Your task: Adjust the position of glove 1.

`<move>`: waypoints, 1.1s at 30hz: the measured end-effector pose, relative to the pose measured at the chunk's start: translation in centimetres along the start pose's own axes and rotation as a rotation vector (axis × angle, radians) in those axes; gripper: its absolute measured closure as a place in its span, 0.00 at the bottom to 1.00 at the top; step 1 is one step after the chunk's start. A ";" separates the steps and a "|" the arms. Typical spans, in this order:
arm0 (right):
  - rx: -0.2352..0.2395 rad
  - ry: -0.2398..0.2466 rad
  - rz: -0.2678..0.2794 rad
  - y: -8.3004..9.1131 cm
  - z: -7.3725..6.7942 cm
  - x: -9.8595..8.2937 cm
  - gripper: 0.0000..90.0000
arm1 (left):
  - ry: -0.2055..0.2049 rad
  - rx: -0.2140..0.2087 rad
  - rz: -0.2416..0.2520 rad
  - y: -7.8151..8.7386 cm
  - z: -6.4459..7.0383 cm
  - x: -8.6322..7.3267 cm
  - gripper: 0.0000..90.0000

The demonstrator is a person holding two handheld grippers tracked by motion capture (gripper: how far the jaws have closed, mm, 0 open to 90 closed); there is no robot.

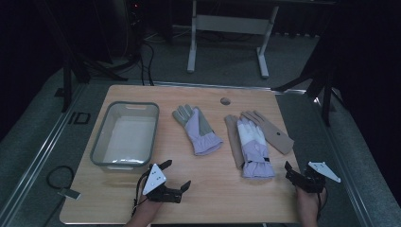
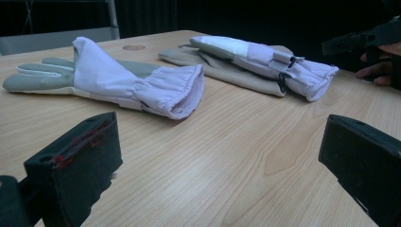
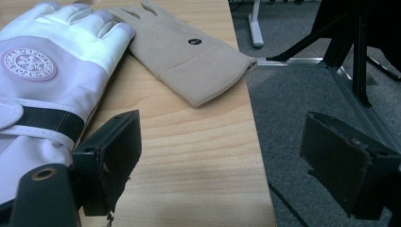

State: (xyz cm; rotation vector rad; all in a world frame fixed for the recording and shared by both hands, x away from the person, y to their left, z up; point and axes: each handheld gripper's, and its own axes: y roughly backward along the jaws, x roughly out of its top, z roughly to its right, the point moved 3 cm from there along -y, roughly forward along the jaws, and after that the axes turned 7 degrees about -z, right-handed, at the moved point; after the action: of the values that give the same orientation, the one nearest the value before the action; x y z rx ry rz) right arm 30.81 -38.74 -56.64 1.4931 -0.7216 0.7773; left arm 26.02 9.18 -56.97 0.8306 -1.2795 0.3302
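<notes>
Three kinds of gloves lie on the wooden table [image 1: 208,198]. A lavender and grey glove [image 1: 196,128] [image 2: 127,80] rests mid-table, cuff toward me. To its right a white and lavender ski glove [image 1: 253,146] [image 2: 265,59] [image 3: 52,71] lies on tan gloves [image 1: 269,130] [image 2: 222,68] [image 3: 189,56]. My left gripper [image 1: 176,174] [image 2: 220,156] is open near the front edge, a short way before the lavender glove's cuff, holding nothing. My right gripper [image 1: 292,174] [image 3: 227,161] is open at the table's front right corner, one jaw over the floor, just right of the ski glove's cuff.
A grey plastic basin [image 1: 99,142] stands on the table's left side, nothing visible inside. A round hole [image 1: 225,100] marks the far table edge. The table's right edge [image 3: 255,142] drops to grey carpet. Dark stand legs [image 1: 326,90] and a white frame [image 1: 227,28] stand beyond.
</notes>
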 end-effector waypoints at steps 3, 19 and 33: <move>-0.002 0.008 -0.004 0.1 0.1 0.0 0.15 | 0.007 -0.002 -0.004 0.0 0.0 0.0 0.00; 0.159 0.026 -0.064 2.4 -0.5 6.5 0.16 | 0.007 -0.014 0.004 0.0 0.0 0.0 0.00; 0.228 0.126 -0.075 1.2 -5.7 10.6 0.12 | 0.011 -0.012 0.009 0.0 -0.1 0.0 0.00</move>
State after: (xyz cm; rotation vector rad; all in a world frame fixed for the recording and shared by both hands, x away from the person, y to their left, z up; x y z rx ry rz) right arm 35.64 -33.02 -47.15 1.6491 -0.4924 0.9108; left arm 26.04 9.24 -56.96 0.8125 -1.2741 0.3333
